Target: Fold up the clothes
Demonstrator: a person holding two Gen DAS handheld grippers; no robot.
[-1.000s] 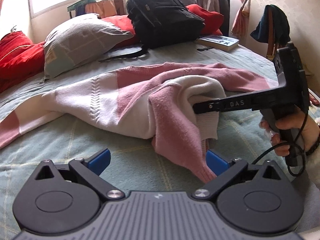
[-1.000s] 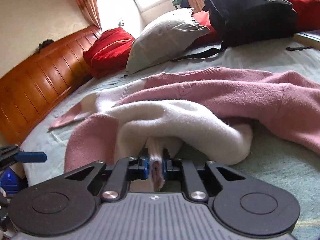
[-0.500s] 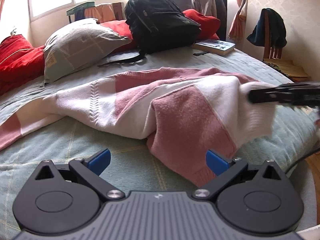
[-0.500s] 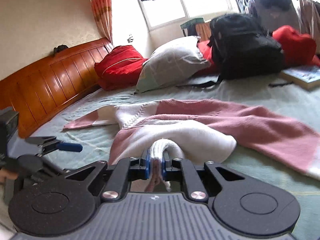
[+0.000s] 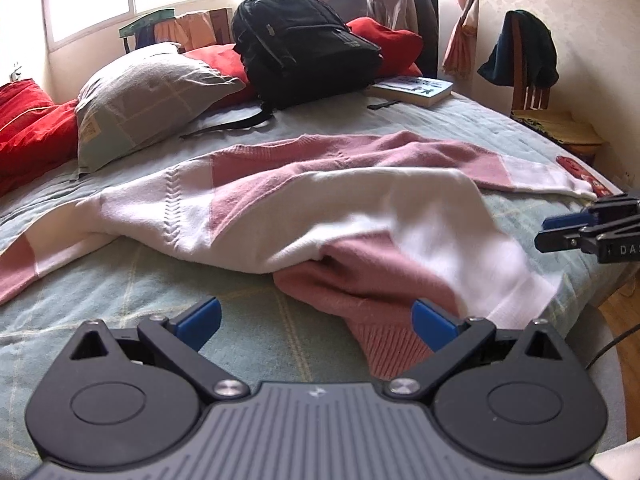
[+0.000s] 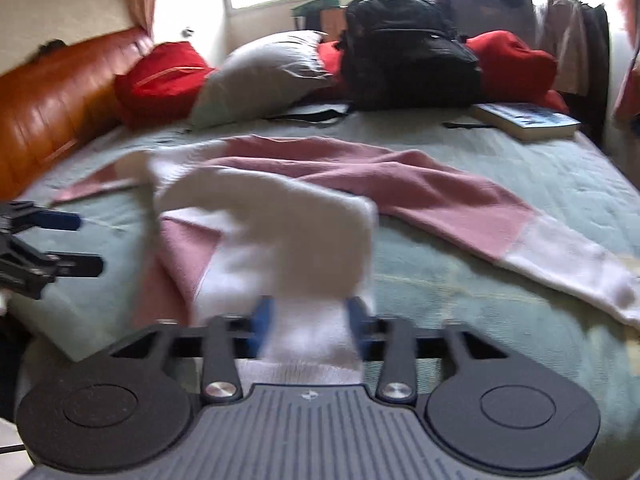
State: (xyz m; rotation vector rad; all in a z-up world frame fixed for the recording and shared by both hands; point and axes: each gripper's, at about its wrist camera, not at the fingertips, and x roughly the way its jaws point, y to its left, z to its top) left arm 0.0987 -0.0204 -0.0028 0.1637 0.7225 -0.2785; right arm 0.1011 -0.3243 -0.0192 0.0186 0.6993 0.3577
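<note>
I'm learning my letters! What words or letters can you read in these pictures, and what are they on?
"DA": white letters on the side of the right gripper, cut off at the picture's edge.
Book cover: print too small to read.
Pillow tag: too small to read.
Backpack: a small label, unreadable.
Small logo marks on both gripper bodies: no letters.

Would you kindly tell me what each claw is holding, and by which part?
Nothing: the left claw is open and empty; the right claw is opening, the sweater's white hem lying loose between its fingers.
</note>
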